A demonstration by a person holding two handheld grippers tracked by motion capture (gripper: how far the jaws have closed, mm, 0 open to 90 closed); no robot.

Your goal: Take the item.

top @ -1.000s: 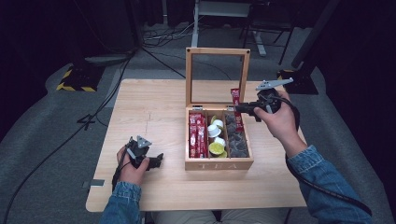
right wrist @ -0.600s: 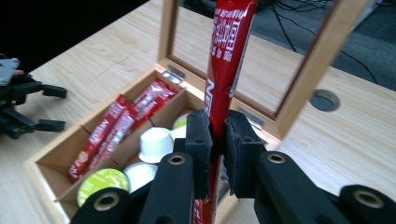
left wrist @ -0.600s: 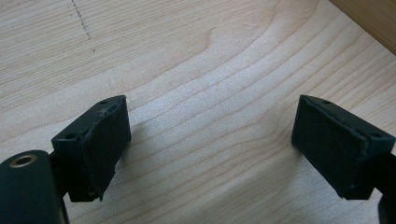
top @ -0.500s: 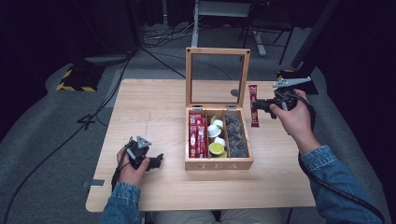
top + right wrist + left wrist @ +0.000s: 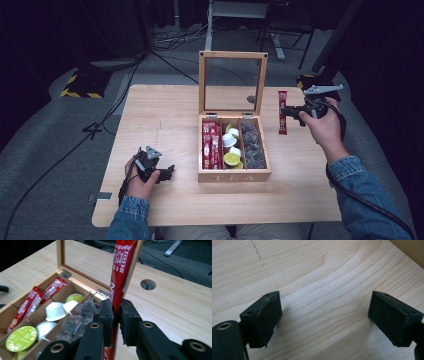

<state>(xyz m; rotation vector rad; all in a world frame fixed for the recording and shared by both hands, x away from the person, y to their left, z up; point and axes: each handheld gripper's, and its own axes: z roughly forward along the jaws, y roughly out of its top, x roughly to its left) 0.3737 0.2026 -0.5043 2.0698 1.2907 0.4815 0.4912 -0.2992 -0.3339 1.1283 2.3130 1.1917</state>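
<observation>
A pale wooden table point(image 5: 165, 110) stands on grey carpet point(image 5: 45, 145) in a dark room.

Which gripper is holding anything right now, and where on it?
The right gripper clamps a red stick sachet at about mid-length. The left gripper is open and holds nothing.

Sachet point(image 5: 282, 112) right of box point(image 5: 234, 175)
</observation>
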